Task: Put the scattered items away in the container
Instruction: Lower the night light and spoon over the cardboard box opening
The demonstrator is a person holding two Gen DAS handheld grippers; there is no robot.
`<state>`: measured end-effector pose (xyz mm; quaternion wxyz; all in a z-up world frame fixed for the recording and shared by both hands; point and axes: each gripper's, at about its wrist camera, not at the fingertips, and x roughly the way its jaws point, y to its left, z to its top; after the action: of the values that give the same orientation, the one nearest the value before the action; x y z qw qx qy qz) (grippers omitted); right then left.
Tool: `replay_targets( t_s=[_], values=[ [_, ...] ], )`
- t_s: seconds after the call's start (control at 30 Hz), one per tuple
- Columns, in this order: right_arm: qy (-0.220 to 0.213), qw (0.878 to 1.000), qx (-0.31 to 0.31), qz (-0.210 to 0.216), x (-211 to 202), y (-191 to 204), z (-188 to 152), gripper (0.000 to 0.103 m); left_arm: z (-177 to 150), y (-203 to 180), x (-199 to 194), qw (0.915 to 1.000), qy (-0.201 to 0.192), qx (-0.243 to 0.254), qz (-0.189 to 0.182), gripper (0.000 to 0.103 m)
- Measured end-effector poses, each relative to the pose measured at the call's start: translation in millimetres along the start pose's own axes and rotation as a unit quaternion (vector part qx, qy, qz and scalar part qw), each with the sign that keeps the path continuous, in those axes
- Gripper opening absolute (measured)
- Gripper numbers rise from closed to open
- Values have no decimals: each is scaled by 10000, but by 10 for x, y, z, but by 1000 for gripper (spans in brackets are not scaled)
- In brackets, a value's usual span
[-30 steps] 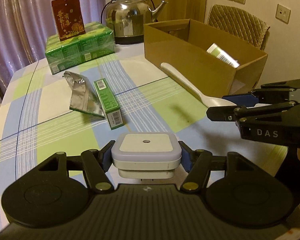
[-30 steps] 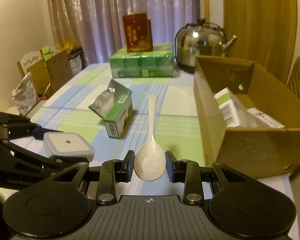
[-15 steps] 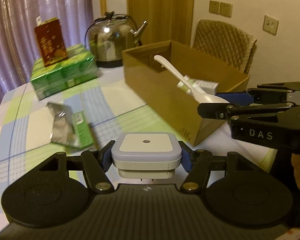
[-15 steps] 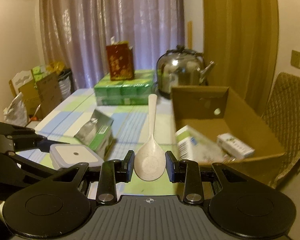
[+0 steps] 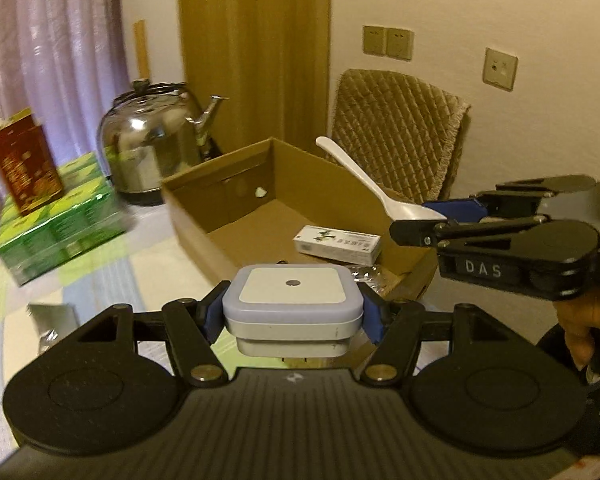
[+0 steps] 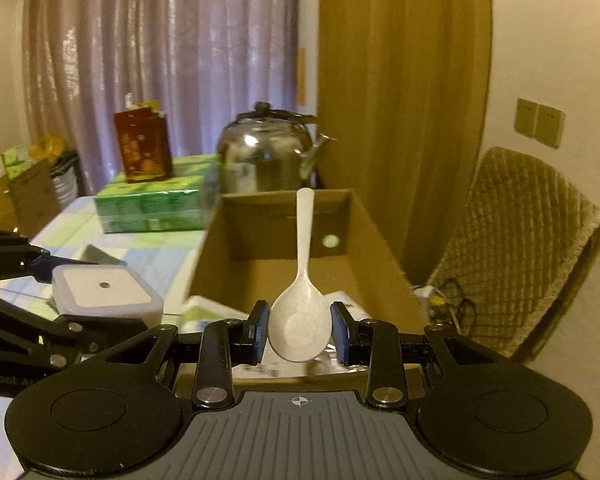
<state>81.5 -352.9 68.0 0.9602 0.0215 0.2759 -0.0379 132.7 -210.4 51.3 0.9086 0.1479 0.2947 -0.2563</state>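
The left gripper (image 5: pixel 293 312) sits low in the middle of its own view, its blue pads pressed against both sides of a square white night light (image 5: pixel 292 300), which it holds flat with the pale top face up. In the right wrist view the same night light (image 6: pixel 106 292) shows at the left edge, still between the black fingers of that gripper.

The right gripper (image 6: pixel 299 330) is closed on the bowl of a white spoon (image 6: pixel 302 280); the bowl sits between the blue pads at the centre of the frame and the handle points away, up toward the far wall of the cardboard box (image 6: pixel 384 256). From the left wrist view the right gripper (image 5: pixel 444 220) reaches in from the right side, with the spoon (image 5: pixel 364 180) slanting up and left over the box. A hand (image 5: pixel 584 328) grips it at the far right edge.

The cardboard box (image 5: pixel 204 216) stands open in the middle of the left view, on a checked tablecloth (image 5: pixel 100 276). Inside it, on the floor toward the near right, lies a small white carton (image 5: pixel 338 244), and a crumpled bit of foil (image 5: pixel 362 274) shows just beside it at the near rim.

Behind the box to the upper left stands a shiny steel kettle (image 5: pixel 152 152). Left of that is a stack of green packs (image 5: pixel 56 236) with a dark red carton (image 5: pixel 24 168) upright on top. A quilted chair (image 5: pixel 400 136) stands behind the box against the wall, right of centre.
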Motion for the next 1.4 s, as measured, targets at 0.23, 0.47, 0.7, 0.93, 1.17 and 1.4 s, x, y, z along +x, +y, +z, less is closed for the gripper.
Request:
replay_targets(
  t_s=[0.23, 0.47, 0.7, 0.93, 1.17, 1.4],
  values=[
    [131, 9998, 112, -23, 129, -267, -68, 30, 31, -28, 347, 9998, 154, 33, -114, 60],
    [268, 9994, 210, 21, 340, -408, -90, 30, 154, -16, 593, 9996, 148, 28, -233, 60],
    [360, 9991, 201, 82, 509, -449, -21, 30, 294, 31, 821, 9994, 109, 32, -340, 60],
    [485, 9985, 238, 82, 653, -489, -3, 30, 389, 78, 1071, 9991, 200, 13, -360, 60],
    [651, 9977, 158, 82, 774, -487, -33, 30, 397, 167, 1199, 9990, 194, -103, -379, 60],
    [785, 9968, 83, 116, 906, -463, -7, 30, 469, 273, 1316, 9990, 179, -298, -272, 60]
  ],
)
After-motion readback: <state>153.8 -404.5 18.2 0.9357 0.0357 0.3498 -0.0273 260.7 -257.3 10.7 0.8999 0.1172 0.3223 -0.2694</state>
